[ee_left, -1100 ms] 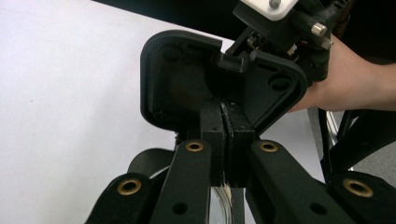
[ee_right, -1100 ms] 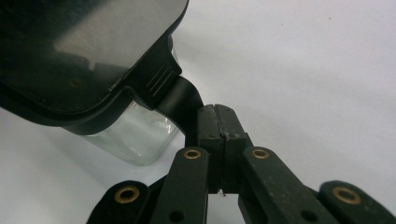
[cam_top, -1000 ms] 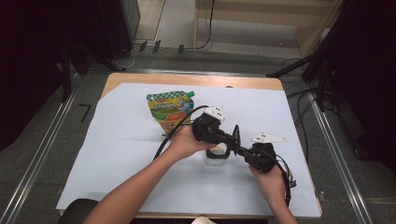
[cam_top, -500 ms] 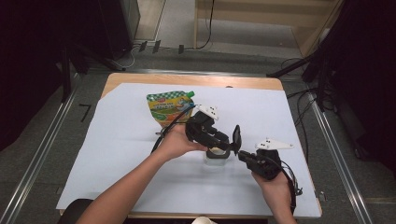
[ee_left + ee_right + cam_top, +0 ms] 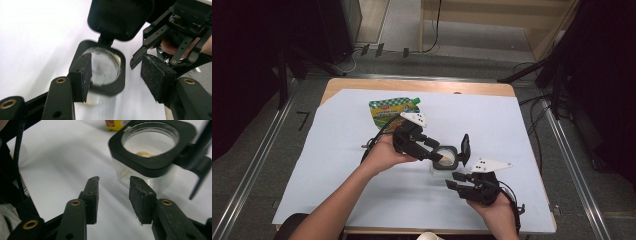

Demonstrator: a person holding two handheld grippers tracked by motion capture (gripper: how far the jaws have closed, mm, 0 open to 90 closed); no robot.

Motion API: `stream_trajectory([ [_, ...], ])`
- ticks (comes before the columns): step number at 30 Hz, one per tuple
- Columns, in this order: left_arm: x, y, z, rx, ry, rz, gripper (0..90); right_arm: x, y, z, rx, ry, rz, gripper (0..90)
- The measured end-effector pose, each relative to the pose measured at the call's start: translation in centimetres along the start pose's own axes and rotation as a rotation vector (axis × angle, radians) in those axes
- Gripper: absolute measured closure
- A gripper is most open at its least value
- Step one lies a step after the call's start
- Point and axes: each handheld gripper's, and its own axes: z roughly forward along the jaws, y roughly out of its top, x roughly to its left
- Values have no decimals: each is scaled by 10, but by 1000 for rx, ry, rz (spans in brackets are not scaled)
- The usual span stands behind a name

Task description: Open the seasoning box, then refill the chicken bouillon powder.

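Both grippers' jaws, just opening, flank the jar (image 5: 443,159) untouched.

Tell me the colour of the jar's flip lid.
Black, like its collar; the jar body is clear. The lid shows best in the left gripper view.

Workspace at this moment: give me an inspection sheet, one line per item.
Surface: white sheet over a wooden table.
Job's things: clear jar, black rim, hinged lid flipped up; a few crumbs inside.
Clutter: colourful snack pouch lying behind the jar.
Grippers: left gripper open astride the jar's rim; right gripper open, short of the jar; both have just been opening.
Cables: floor cables.
Surroundings: metal rails, dark.
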Motion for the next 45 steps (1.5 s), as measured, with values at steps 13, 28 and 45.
stream_trajectory([
  [13, 10, -19, -39, -23, 79, -41, 420, 20, 6, 25, 23, 75, -107, 519],
  [28, 16, -38, -78, -61, 145, -96, 415, 27, 11, 41, 37, 117, -150, 495],
  [45, 23, -54, -114, -91, 215, -128, 419, 25, 13, 45, 40, 118, -164, 493],
])
